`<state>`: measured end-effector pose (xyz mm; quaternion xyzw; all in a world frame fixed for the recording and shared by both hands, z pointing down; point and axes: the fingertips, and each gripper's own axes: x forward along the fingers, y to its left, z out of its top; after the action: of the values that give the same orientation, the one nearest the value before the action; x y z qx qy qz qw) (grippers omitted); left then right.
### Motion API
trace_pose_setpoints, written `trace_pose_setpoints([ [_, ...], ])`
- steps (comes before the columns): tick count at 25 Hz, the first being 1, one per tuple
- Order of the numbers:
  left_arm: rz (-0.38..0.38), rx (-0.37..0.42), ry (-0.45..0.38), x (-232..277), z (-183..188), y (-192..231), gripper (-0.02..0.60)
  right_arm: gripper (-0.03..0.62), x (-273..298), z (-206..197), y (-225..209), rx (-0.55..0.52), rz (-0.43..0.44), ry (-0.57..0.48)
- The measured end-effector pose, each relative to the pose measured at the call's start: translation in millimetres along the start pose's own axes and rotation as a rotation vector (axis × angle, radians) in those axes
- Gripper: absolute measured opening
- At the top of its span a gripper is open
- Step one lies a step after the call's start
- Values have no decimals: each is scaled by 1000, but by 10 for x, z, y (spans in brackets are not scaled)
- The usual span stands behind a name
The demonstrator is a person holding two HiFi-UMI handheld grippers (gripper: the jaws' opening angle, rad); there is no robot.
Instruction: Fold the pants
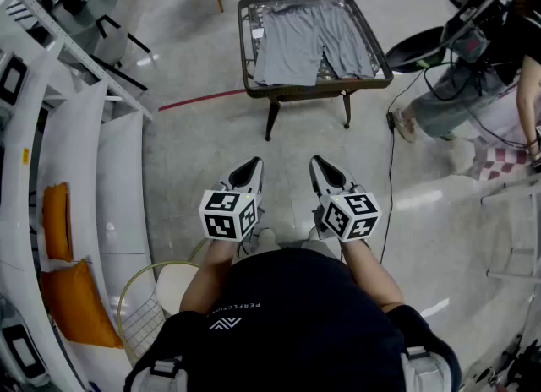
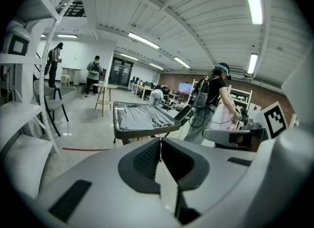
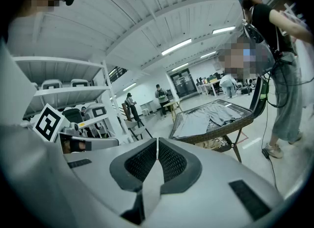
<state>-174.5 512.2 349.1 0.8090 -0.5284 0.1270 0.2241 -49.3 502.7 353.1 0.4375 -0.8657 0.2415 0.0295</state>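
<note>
Looking along the left hand-held gripper [image 2: 160, 143], we find its jaws clenched tip to tip with nothing between them. The pads [image 2: 147, 160] are dark ribbed rubber set in a smooth, rounded, pale-grey shell. The right hand-held gripper [image 3: 157, 141] is the same, its jaws clenched together on nothing, with dark cross-hatched pads in a matte grey housing. In the head view the two sit side by side, close but apart. Each carries a white cube [image 1: 228, 213] printed with black square markers at its rear, and both point forward and slightly down over a glossy grey floor [image 1: 211, 154].

Well ahead of both hand-held grippers, touched by neither, stands the worktop [image 1: 317, 89], square and low, with a dark woven-wicker rim and slim dark legs. The pants [image 1: 308, 40] lie on it. They are grey shorts of thin, soft fabric, spread flat and faintly creased, with the two leg ends nearer the hand-held grippers, and they cover most of the top. Ahead and to the left of the left hand-held gripper, short of the worktop, a thin red line [image 1: 203, 99] crosses the floor. Off to the right of the right hand-held gripper, level with the worktop, stands a person [image 1: 499, 78] in loose grey trousers, hung with black cables. Left of the left hand-held gripper we see orange cushions [image 1: 76, 302] beside white shelving [image 1: 76, 154].
</note>
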Motion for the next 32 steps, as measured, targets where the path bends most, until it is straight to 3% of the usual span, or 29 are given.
trace_pose_setpoints([
  [22,-65,22,24,-122,-121,700,17,41,510,-162,351,57,-59,-13],
  [32,-40,-12,44,-149,-188,1021,17,41,790,-238,463,57,-51,40],
])
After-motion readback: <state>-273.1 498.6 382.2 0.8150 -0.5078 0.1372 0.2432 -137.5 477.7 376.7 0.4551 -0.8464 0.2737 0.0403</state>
